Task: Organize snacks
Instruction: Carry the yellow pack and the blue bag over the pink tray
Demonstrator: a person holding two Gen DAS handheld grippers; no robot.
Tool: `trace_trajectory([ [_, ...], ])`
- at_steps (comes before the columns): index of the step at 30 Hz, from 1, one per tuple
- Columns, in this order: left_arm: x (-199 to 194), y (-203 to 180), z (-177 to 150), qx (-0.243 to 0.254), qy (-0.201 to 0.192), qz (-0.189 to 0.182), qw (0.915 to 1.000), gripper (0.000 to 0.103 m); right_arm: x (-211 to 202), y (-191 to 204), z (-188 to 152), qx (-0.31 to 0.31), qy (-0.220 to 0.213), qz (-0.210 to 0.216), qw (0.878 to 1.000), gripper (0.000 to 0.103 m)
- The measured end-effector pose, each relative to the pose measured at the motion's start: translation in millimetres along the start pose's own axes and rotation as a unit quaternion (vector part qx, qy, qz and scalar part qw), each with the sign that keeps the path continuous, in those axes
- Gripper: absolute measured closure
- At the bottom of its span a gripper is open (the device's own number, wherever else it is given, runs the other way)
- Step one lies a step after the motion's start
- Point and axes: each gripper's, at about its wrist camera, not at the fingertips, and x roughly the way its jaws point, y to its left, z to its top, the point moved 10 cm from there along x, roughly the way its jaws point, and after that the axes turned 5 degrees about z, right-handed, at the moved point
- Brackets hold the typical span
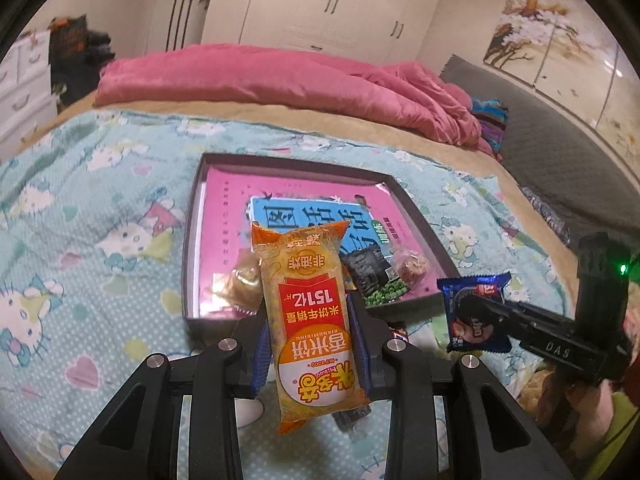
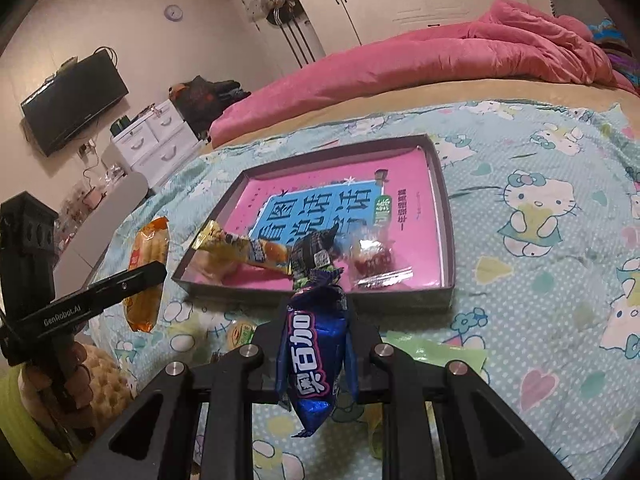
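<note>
Two grippers are in view, and each one pinches exactly one snack above the bed. The left gripper has its jaws pressed against the sides of one long orange rice-cracker packet, which stands lengthwise between them, clear of the bedding. The right gripper is clamped tight on one blue cookie packet, crinkled at the pinch and also lifted off the bedding. Just beyond both packets lies one shallow dark-rimmed box lid with a pink printed floor, resting on one pale blue cartoon-cat sheet. Four snacks lie inside the box along its near edge: one yellow-and-orange stick packet propped against the near left wall, one clear-wrapped brown pastry in the same corner, one dark packet with green peas printed on it in the middle, and one clear-wrapped reddish-brown sweet to the right of it. A few more wrappers sit on the sheet under the grippers, too hidden to count or name. One pink quilt is bunched across the far side of the bed.
</note>
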Motion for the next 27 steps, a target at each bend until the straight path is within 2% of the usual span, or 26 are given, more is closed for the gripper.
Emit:
trace_trajectory([
  [11, 10.5, -4.3, 8.6, 0.009, -0.004, -0.004, 0.9999, 0.068, -8.6, -14.5, 14.4, 0.015, -0.027, -0.011, 0.999, 0.081],
  [27, 45.7, -5.6, 18.0, 0.023, 0.001, 0.009, 0.9997, 0.068, -8.9, -25.6, 18.7, 0.042, -0.035, -0.009, 0.998, 0.081],
])
